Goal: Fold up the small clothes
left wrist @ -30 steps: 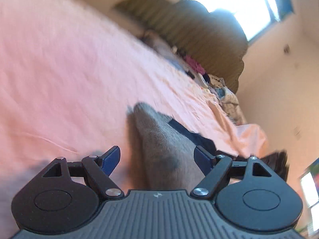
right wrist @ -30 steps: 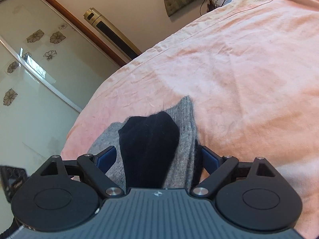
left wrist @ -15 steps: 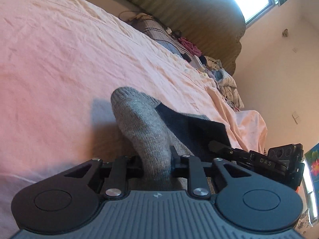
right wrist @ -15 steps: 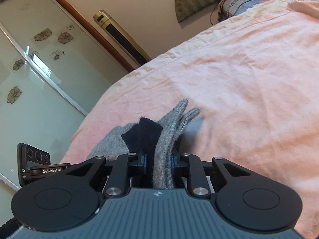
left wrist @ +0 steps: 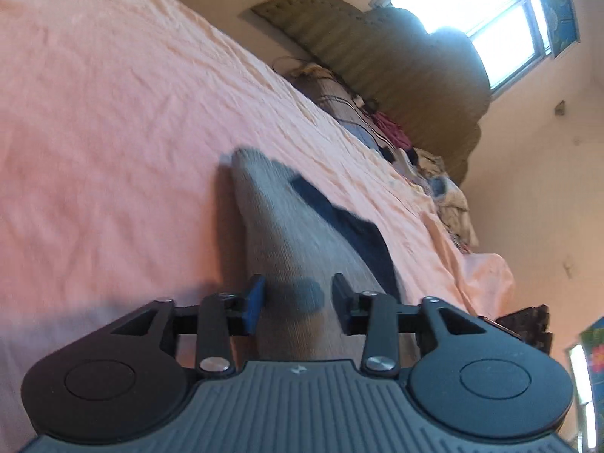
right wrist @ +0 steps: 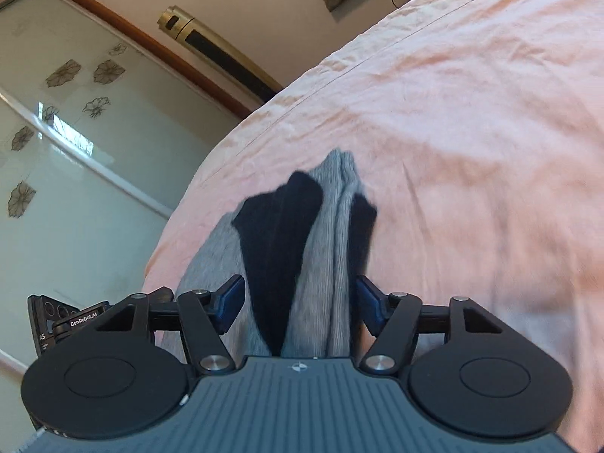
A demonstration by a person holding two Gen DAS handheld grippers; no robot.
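Observation:
A grey sock with a black heel and toe patch (left wrist: 287,234) lies on the pink bed sheet (left wrist: 113,113). My left gripper (left wrist: 296,300) is open, its fingers on either side of the sock, not pinching it. In the right wrist view the same sock (right wrist: 328,249) lies bunched lengthwise with black parts showing. My right gripper (right wrist: 300,302) is open too, its fingers apart on both sides of the sock. The left gripper's body (right wrist: 64,324) shows at the lower left of the right wrist view.
A padded headboard (left wrist: 396,75) and a heap of clothes and cables (left wrist: 415,158) lie at the bed's far end under a bright window (left wrist: 472,3). A glass sliding wardrobe door (right wrist: 75,151) and a gold tower fan (right wrist: 219,53) stand beyond the bed's edge.
Both grippers were open a second ago, shut on the sock half a second ago, and have now opened and let it go. The sock lies flatter on the sheet.

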